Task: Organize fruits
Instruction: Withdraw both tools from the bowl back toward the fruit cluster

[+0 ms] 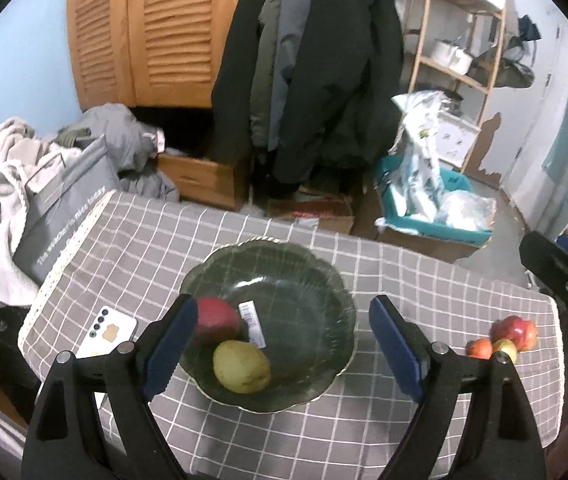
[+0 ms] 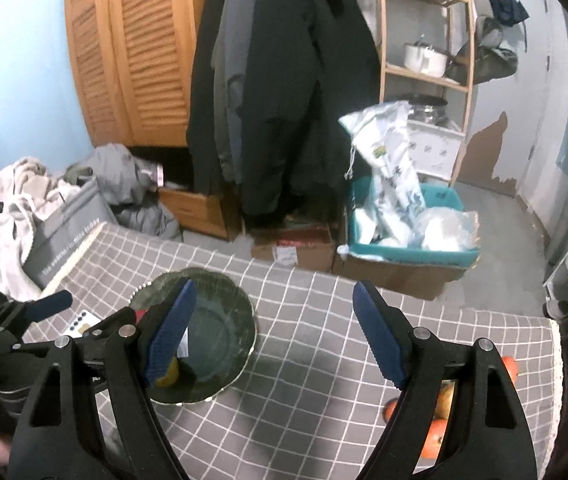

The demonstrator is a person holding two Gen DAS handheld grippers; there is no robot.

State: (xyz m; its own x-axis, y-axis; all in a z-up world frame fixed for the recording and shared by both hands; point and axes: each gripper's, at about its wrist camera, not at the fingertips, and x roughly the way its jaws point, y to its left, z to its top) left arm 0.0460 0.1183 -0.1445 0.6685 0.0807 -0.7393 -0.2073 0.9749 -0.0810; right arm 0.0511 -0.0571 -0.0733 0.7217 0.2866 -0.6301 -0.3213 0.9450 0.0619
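Dark green glass bowl (image 1: 304,280) with a scalloped rim, upright on the checked desk, holding a red apple (image 1: 215,319) and a yellow-green pear (image 1: 241,366) side by side at its near left. Three loose fruits lie clustered near the desk's right edge: a red apple (image 1: 515,332), a small orange-red fruit (image 1: 479,348) and a small yellowish fruit (image 1: 506,347).

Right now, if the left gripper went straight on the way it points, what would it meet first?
Probably the dark glass bowl: the open left gripper frames it, with the yellow pear and red apple inside. Depth is unclear.
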